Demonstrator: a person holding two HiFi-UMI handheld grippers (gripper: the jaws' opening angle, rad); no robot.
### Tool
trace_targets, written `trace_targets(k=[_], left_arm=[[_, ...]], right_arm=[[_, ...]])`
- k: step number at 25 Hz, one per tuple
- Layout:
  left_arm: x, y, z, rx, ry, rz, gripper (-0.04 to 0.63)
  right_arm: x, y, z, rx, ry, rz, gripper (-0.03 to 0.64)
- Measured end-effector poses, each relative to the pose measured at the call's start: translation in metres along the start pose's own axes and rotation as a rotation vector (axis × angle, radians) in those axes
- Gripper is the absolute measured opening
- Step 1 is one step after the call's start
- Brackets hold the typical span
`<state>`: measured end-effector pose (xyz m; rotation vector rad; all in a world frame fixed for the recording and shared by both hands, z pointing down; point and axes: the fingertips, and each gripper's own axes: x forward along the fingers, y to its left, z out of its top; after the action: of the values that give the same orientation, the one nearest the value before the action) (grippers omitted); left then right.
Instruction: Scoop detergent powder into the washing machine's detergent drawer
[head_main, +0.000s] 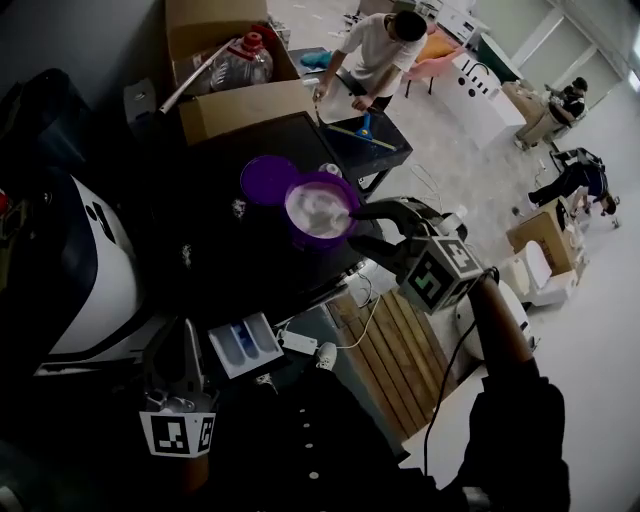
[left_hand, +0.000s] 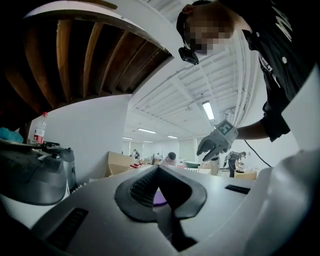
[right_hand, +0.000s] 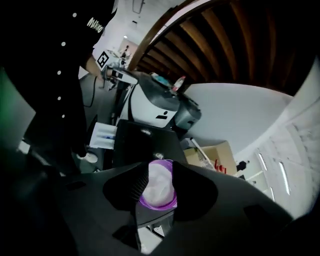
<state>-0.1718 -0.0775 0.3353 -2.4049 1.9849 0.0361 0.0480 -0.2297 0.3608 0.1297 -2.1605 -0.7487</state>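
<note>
The right gripper (head_main: 360, 228) hangs at the rim of the open purple tub (head_main: 318, 210) of white powder, angled down at it with its jaws spread; the right gripper view shows only the powder through the gap and no scoop that I can make out. The tub stands on the dark table (head_main: 230, 255) with its lid (head_main: 266, 180) just beside it. The likeliest slip is a jaw catching the rim on the way in, which could tip or push the light tub and spill powder over the table. The detergent drawer (head_main: 245, 343) is pulled out of the washing machine (head_main: 90, 285), well apart from the tub and lower, so any load carried across that gap can shed powder if the wrist rolls. The left gripper (head_main: 188, 335) sits next to the drawer, tips pressed together on nothing, and does not steady the tub
</note>
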Motion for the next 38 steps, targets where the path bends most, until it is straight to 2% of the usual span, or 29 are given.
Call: trace_targets(k=[3,6,10,14,20,21,22,26,32,35,38], left_arm=[[-0.002,-0.011,-0.008,-0.016,0.027,0.05,0.005],[-0.003,-0.02,-0.014,-0.022,0.049,0.085,0.005],[-0.001,-0.028,-0.024,-0.024,0.08,0.124,0.005],[0.001,-0.029,-0.03,-0.039,0.099,0.163,0.005],[0.004,-0.028,-0.04,-0.054,0.123,0.204,0.005],[0.005,-0.027,-0.041,-0.057,0.126,0.212,0.005],[0.005,-0.026,-0.043,-0.058,0.128,0.217,0.005],[0.007,-0.022,-0.046,-0.06,0.13,0.223,0.005],[0.013,-0.027,-0.045,-0.064,0.125,0.204,0.005],[0.015,-0.029,-0.045,-0.062,0.123,0.196,0.005],[0.017,-0.031,-0.045,-0.061,0.126,0.186,0.005]], right_arm=[[0.026,-0.013,-0.012,-0.09,0.042,0.212,0.162],[0.046,-0.02,-0.027,-0.169,0.1,0.366,0.175],[0.066,-0.018,-0.046,-0.276,0.17,0.531,0.175],[0.081,-0.013,-0.059,-0.376,0.242,0.626,0.173],[0.094,-0.005,-0.073,-0.427,0.271,0.7,0.165],[0.094,-0.003,-0.075,-0.427,0.274,0.712,0.09],[0.092,-0.001,-0.076,-0.426,0.277,0.728,0.069],[0.085,0.003,-0.075,-0.421,0.294,0.778,0.042],[0.08,-0.003,-0.074,-0.359,0.29,0.738,0.032],[0.083,-0.012,-0.074,-0.296,0.251,0.664,0.032],[0.087,-0.026,-0.072,-0.166,0.184,0.566,0.032]])
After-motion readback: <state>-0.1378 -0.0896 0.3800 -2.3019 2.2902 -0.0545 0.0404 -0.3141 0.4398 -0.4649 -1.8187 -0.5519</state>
